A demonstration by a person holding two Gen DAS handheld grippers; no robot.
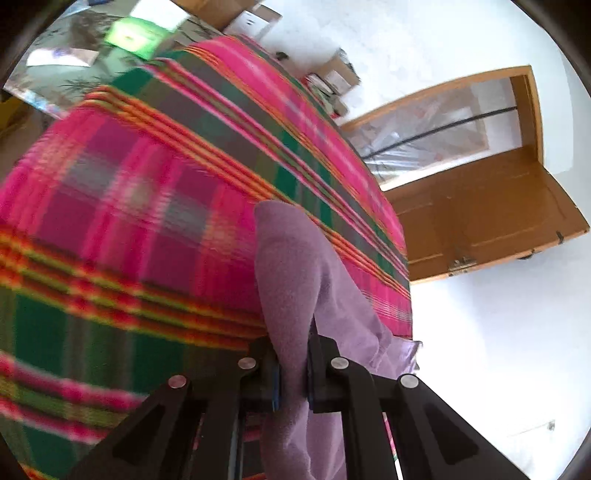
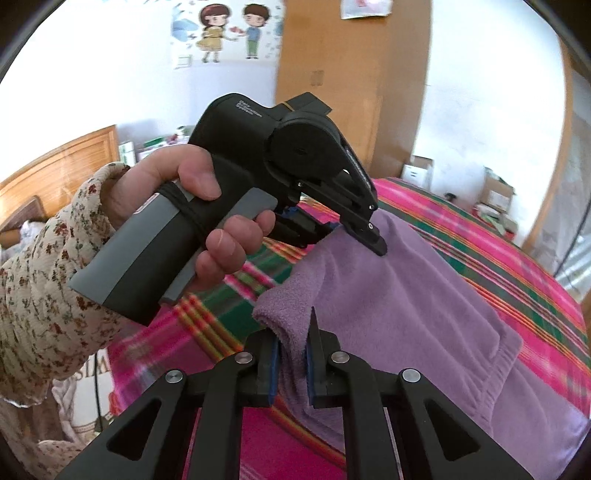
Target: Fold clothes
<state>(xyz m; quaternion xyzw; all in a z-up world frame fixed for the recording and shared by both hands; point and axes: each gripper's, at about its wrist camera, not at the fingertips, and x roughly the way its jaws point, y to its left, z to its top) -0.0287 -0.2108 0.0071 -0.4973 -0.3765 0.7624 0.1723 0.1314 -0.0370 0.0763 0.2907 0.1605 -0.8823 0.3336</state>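
Observation:
A lilac fleece garment (image 2: 399, 295) lies on a bed under a pink and green plaid blanket (image 2: 517, 236). My right gripper (image 2: 291, 350) is shut on a folded edge of the fleece, lifted off the blanket. In the right wrist view a hand in a floral sleeve (image 2: 55, 266) holds my left gripper (image 2: 369, 236), its black fingers clamped on another edge of the same garment. In the left wrist view my left gripper (image 1: 293, 369) is shut on a bunched strip of the lilac garment (image 1: 295, 266), which rises between the fingers above the plaid blanket (image 1: 147, 184).
An open wooden door (image 1: 480, 206) and white floor (image 1: 498, 350) lie right of the bed. A wooden wardrobe (image 2: 351, 74), cardboard boxes (image 2: 495, 192) and a wooden headboard (image 2: 55, 173) stand around the bed. A cartoon wall sticker (image 2: 229, 33) is on the far wall.

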